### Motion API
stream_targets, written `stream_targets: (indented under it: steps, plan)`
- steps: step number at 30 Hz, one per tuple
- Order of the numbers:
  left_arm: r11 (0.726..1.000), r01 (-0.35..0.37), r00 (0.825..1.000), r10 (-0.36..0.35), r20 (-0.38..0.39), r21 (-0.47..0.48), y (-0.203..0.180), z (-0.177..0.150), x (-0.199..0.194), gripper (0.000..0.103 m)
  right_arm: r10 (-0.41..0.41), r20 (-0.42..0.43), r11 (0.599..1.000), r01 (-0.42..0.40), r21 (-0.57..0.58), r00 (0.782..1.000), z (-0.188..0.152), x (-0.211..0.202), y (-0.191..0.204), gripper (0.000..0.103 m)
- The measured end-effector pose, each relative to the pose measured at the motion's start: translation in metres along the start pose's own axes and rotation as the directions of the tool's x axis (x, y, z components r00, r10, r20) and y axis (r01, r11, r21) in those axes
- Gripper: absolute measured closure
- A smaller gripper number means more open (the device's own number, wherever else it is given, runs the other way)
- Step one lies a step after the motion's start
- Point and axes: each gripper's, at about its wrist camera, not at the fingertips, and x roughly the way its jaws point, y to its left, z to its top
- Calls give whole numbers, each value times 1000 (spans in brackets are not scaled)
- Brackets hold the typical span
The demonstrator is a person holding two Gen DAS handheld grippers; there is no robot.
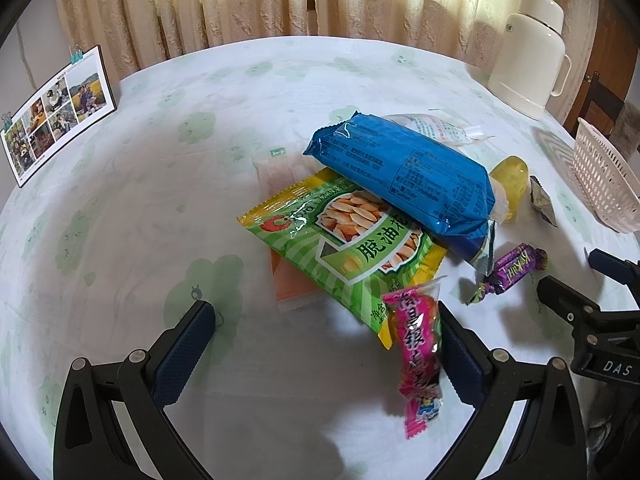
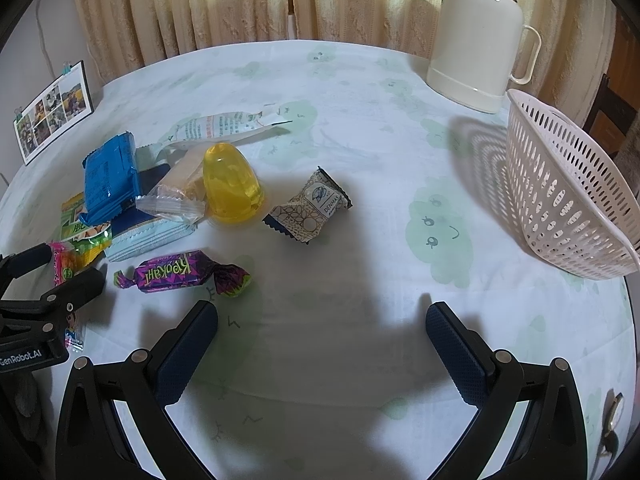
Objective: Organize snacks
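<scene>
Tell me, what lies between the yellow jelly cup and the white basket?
Only the small patterned packet, near the yellow jelly cup; bare cloth up to the white basket, in the right wrist view.

- Left tool [image 1: 326, 344]: jaws wide apart, nothing gripped.
- Pink snack packet [image 1: 418, 356]: just inside the right finger.
- Blue packet [image 1: 404, 172]: lies atop the green peanut bag [image 1: 344, 248].
- Purple candy [image 1: 510, 270]: on the counter [image 1: 140, 208], right of the pile.
</scene>
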Motion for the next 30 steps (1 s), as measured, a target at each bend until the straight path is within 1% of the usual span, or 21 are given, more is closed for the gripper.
stream_targets:
  steps: [3, 8, 12, 15, 18, 22, 25, 30]
  plan:
    - [1000, 16, 1000, -16, 4, -12, 3, 1, -1, 0, 1, 2, 1000, -1, -1, 1000, -1, 0, 0, 0]
    - [997, 50, 998, -48, 26, -63, 11, -1, -7, 0, 12, 10, 1000, -12, 4, 1000, -2, -3, 0, 0]
    - [992, 68, 996, -61, 64, -106, 17, -1, -14, 0, 62, 39, 997, -63, 38, 997, -6, -8, -8, 0]
    - [990, 82, 993, -73, 88, -111, 18, -1, -19, 0, 98, 61, 993, -101, 64, 993, -8, -12, -13, 0]
    - [987, 105, 990, -92, 105, -126, 20, -1, -23, 0, 110, 99, 991, -116, 68, 989, -10, -18, -13, 0]
    - [985, 99, 987, -80, 137, -144, 23, -2, -28, 0, 118, 142, 991, -126, 49, 983, -13, -27, -10, 0]
    - [988, 79, 988, -60, 144, -134, 20, -2, -29, 0, 123, 145, 990, -132, 54, 982, -13, -27, -11, 0]
    - [991, 70, 985, -50, 168, -116, 18, -3, -35, 0, 126, 157, 989, -136, 52, 980, -13, -30, -11, 0]
